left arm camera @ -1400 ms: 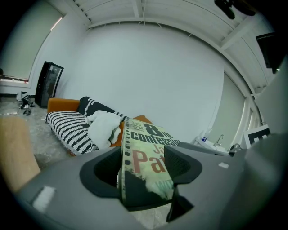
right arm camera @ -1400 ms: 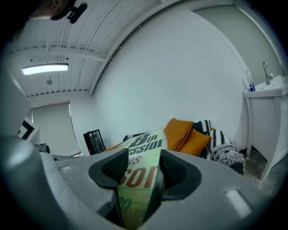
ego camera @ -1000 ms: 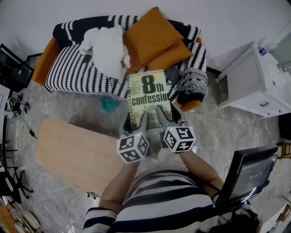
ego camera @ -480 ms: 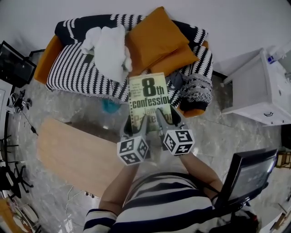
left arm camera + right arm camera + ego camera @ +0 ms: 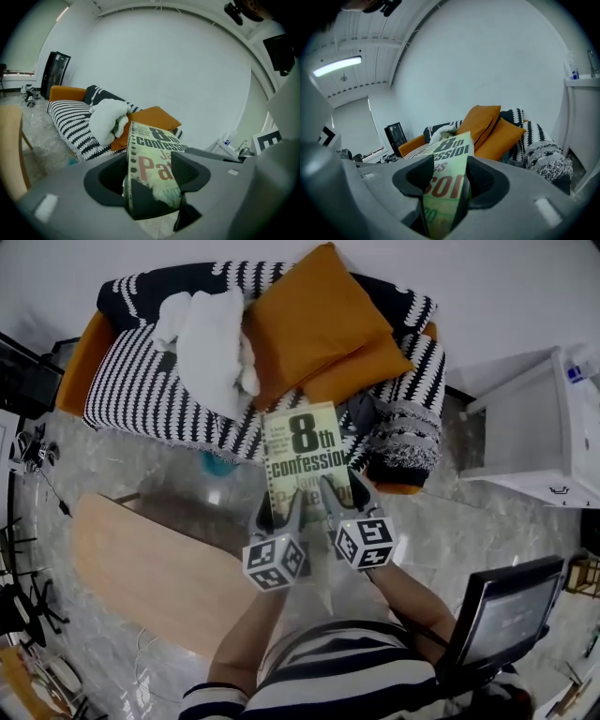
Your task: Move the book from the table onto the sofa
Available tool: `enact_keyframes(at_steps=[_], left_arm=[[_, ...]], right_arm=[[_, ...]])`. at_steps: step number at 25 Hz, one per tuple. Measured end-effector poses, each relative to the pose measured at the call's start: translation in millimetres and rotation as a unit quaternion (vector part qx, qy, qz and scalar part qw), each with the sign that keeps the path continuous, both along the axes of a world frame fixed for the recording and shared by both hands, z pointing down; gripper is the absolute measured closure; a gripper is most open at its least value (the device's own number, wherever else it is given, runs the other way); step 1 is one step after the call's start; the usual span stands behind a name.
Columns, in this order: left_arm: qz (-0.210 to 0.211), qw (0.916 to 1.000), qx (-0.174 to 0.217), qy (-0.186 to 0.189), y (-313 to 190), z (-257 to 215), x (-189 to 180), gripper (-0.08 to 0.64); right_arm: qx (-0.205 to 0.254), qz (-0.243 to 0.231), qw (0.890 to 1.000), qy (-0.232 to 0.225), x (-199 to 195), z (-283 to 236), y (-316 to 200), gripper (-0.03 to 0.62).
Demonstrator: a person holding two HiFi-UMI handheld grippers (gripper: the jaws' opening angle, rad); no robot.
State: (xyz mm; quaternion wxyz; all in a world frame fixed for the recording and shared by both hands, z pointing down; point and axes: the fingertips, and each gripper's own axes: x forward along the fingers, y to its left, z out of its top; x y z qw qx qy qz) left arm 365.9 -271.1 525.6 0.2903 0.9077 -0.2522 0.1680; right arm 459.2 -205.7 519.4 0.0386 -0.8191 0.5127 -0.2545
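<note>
A pale green paperback book (image 5: 302, 452) with black title lettering is held in the air, its far end over the front edge of the sofa seat (image 5: 150, 390). My left gripper (image 5: 286, 505) is shut on its near left part and my right gripper (image 5: 335, 491) is shut on its near right part. In the left gripper view the book (image 5: 152, 168) stands edge-on between the dark jaws. In the right gripper view the book (image 5: 447, 183) is clamped the same way, with the sofa's orange cushions (image 5: 490, 126) beyond it.
The sofa has a black-and-white zigzag cover, two orange cushions (image 5: 323, 329) and a white bundle (image 5: 211, 338). A light wooden table (image 5: 150, 568) lies at my lower left. A white cabinet (image 5: 539, 432) stands right of the sofa; a dark screen (image 5: 502, 610) is at lower right.
Both grippers have carried the book forward and lower, nearer the sofa's front edge. The grip on the book looks unchanged.
</note>
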Motion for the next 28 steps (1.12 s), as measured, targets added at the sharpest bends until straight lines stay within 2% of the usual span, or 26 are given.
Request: enact_keyframes(at_steps=[6, 13, 28], left_arm=[[-0.015, 0.9996, -0.014, -0.020, -7.4, 46.6, 20.7, 0.259], [-0.051, 0.9975, -0.033, -0.038, -22.0, 96.0, 32.4, 0.258], [-0.100, 0.9918, -0.055, -0.058, -54.0, 180.4, 37.8, 0.256]], right_arm=[[-0.021, -0.020, 0.999, -0.022, 22.6, 49.0, -10.3, 0.373], [-0.042, -0.058, 0.997, -0.029, 38.7, 97.6, -33.4, 0.373], [-0.078, -0.117, 0.989, -0.043, 48.6, 183.4, -76.8, 0.374]])
